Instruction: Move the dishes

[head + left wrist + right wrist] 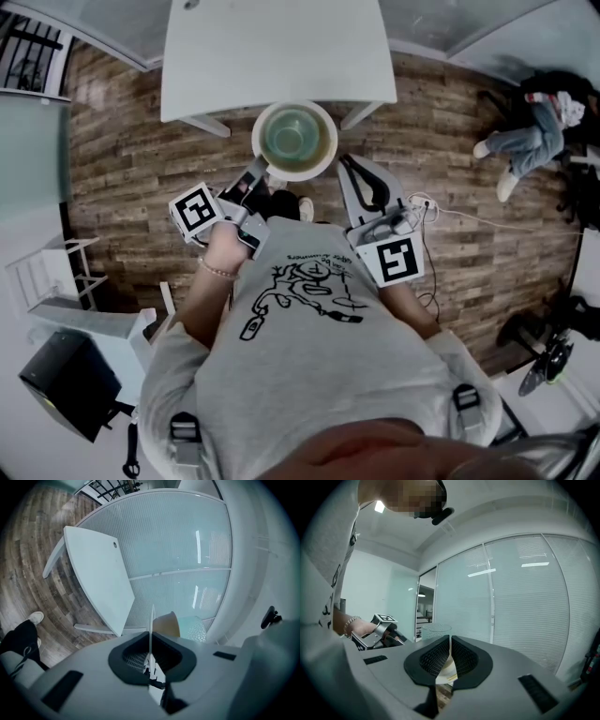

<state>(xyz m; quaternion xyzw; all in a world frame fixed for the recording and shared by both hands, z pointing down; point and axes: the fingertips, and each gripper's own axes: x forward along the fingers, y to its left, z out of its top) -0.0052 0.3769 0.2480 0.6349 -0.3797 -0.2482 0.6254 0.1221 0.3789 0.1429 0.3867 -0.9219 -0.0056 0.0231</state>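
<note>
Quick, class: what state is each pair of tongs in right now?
Left tongs: shut on the plate rim.
Right tongs: shut on the plate rim too.

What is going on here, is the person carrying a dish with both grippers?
Yes. A person stands on a wood floor in front of a white table and holds a white plate by its rim from two sides. The left gripper is shut on one edge and the right gripper on the opposite edge. A clear textured glass stands on the plate. The plate is in the air by the table's near edge, not yet set down.
</note>
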